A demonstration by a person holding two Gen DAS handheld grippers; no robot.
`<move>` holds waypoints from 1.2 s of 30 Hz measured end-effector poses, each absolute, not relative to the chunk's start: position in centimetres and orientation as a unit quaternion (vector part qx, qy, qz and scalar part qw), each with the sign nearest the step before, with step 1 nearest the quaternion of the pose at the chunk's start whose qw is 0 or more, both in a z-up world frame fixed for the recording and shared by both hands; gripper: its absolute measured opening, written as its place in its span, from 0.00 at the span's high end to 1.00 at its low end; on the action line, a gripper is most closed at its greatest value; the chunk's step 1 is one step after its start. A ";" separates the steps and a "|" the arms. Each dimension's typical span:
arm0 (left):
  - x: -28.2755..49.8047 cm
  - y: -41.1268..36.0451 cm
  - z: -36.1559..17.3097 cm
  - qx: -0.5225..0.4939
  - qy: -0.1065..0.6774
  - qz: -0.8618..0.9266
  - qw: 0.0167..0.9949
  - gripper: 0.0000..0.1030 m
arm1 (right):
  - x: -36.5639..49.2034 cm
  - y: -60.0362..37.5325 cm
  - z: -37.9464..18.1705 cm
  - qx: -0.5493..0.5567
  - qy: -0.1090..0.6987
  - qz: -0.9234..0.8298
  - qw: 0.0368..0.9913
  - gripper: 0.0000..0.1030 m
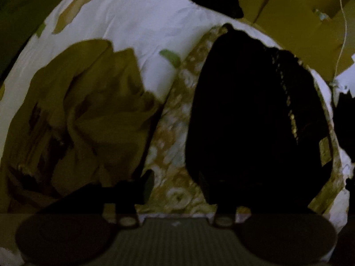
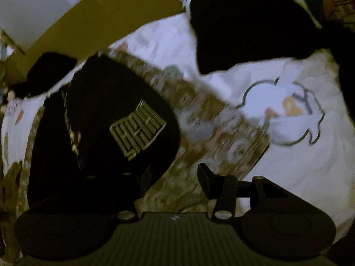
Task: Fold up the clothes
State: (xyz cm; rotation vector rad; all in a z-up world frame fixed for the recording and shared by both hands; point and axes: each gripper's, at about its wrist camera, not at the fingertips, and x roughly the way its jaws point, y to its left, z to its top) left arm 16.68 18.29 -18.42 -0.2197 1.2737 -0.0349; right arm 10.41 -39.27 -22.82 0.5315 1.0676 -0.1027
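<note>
1. White printed bedsheet [image 1: 137, 22] is lying under our black garment [image 1: 255, 122]; brown floor [image 2: 93, 22] is showing beyond.
2. Only our left view is showing olive clothing [image 1: 88, 115]; our right is showing the logo patch [image 2: 137, 128].
3. Our right gripper [image 2: 175, 177] is hovering apart over patterned cloth [image 2: 210, 115]; our left gripper [image 1: 177, 190], we cannot tell.

Dim light is falling on a white printed bedsheet [image 1: 133, 26] lying ahead of the tool. Yellowish-brown floor [image 2: 93, 20] is showing beyond it, a thin white cord [image 1: 342, 33] trailing across.
</note>
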 end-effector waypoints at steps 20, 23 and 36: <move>24.1 10.5 -13.9 -0.074 0.546 -0.035 0.834 0.53 | 10.8 -39.2 -21.0 0.252 0.454 0.006 0.854 0.50; 24.4 9.9 -12.8 -0.071 0.537 -0.033 0.840 0.51 | 10.6 -39.2 -20.0 0.250 0.441 0.007 0.862 0.49; 24.5 9.5 -12.3 -0.067 0.529 -0.036 0.845 0.49 | 10.2 -40.3 -19.0 0.238 0.417 -0.026 0.877 0.37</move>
